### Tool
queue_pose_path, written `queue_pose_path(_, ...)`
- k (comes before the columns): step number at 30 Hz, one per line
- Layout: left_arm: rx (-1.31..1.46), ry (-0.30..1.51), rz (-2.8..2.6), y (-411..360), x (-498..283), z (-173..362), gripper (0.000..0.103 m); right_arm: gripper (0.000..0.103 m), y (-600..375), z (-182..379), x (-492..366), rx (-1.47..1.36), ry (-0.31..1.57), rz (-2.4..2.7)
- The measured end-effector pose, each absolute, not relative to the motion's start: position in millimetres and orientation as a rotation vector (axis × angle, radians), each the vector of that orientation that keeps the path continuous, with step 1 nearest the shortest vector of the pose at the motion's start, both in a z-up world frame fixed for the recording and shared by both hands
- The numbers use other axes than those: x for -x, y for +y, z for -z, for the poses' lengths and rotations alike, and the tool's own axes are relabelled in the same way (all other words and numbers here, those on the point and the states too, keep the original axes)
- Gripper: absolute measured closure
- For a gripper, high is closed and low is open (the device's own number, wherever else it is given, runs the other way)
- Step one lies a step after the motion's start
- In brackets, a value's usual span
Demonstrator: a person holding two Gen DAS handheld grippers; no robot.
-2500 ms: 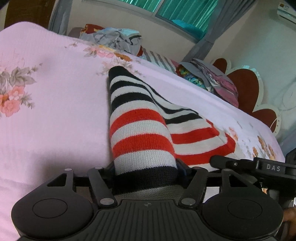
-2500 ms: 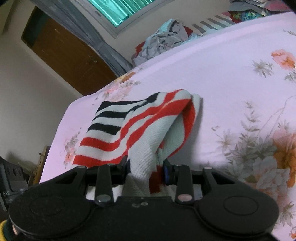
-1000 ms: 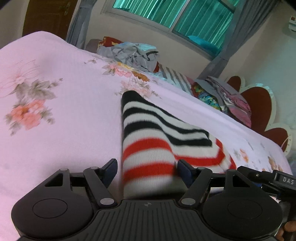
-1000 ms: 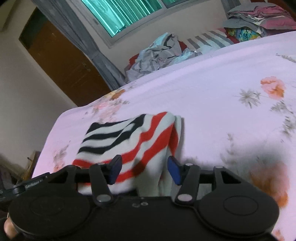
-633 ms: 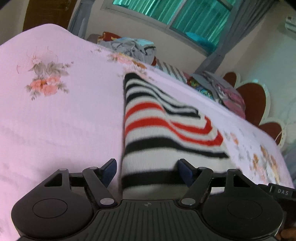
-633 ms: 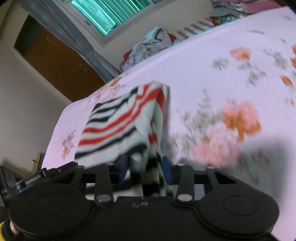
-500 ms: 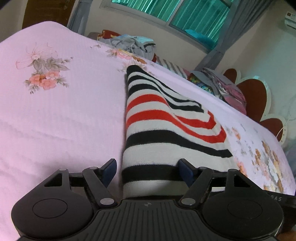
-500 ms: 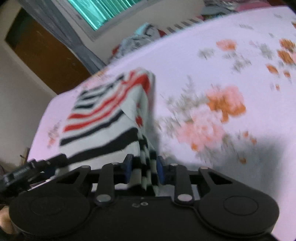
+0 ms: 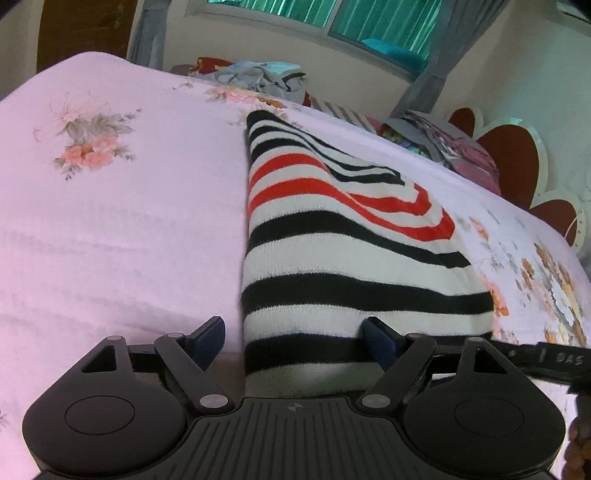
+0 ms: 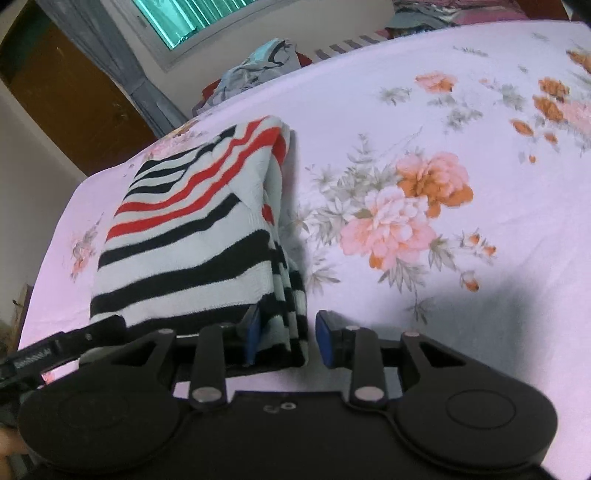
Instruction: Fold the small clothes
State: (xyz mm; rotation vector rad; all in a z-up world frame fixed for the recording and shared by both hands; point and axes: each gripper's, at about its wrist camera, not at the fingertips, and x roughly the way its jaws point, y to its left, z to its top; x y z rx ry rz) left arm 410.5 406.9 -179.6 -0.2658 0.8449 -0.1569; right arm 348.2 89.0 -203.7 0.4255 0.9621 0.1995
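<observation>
bed point(image 9: 110, 229): pink floral sheet, fills the frame
sweater point(image 9: 332, 236): folded, striped, frame centre
clothes point(image 9: 258, 77): heaped, top centre

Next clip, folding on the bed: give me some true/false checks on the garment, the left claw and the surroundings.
1. The striped garment lies folded on a pink floral bedsheet. True.
2. The left claw is clamped shut on the garment. False: its jaws have just been opening and stand wide, with one pad clear of the cloth.
3. The garment's stripes are blue and green. False: they are black, red and white.
4. A heap of loose clothes lies at the bedsheet's far edge, below the window. True.
</observation>
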Motion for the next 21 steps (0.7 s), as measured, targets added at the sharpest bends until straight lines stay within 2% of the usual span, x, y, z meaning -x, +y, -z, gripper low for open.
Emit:
queue_pose_path(4,0.227,0.848,0.148,400.9,-409.4,168.8,0.020,0.070,90.8,173.7,-348.1,-0.412,0.864,-0.193)
queue_pose_path(6,0.221,0.861,0.128,397.7,-409.7,166.4,0.007,0.068,104.1,164.5,-356.8,-0.297,0.839,-0.184)
queue_pose_path(11,0.196,0.841,0.106,387.2,-412.6,157.1,0.001,0.067,125.4,177.9,-384.4,-0.137,0.851,-0.126)
queue_pose_path(16,0.181,0.861,0.070,378.7,-417.9,153.9,0.000,0.063,129.7,199.0,-393.6,-0.103,0.877,-0.123)
queue_pose_path(21,0.152,0.946,-0.082,373.5,-411.8,154.1,0.000,0.061,125.7,183.7,-381.6,-0.129,0.855,-0.139)
